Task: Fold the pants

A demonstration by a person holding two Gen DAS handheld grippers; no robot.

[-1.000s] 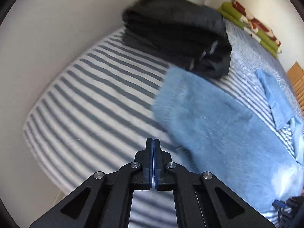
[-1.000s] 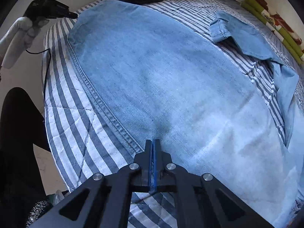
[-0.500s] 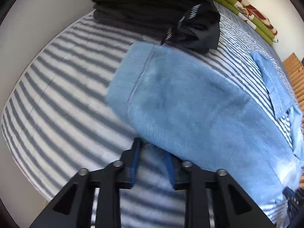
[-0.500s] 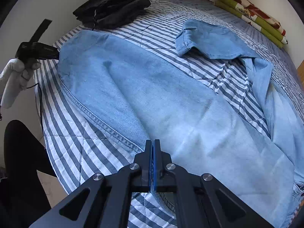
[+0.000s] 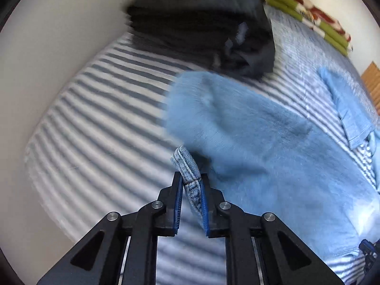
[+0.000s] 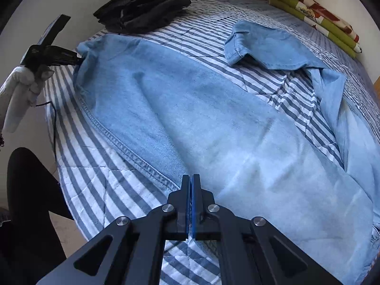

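Light blue jeans lie spread on the striped bed, one leg running toward the far left corner and the other leg folded over at the far right. My left gripper has the corner hem of the near leg between its blue pads; its jaws are closing and pinch the denim, which stands up a little off the sheet. The right wrist view shows that same left gripper at the leg's end, held by a white-gloved hand. My right gripper hovers shut and empty just above the jeans' stitched side seam.
A stack of folded black clothes sits at the bed's far corner, just behind the leg end. A folded green patterned blanket lies along the far wall. The bed edge runs on the left, with a person's dark-clad leg beside it.
My left gripper opened beside the leg end, then closed on its hem corner, which now sits raised between the pads. The right gripper stayed shut and drew back a little from the denim.
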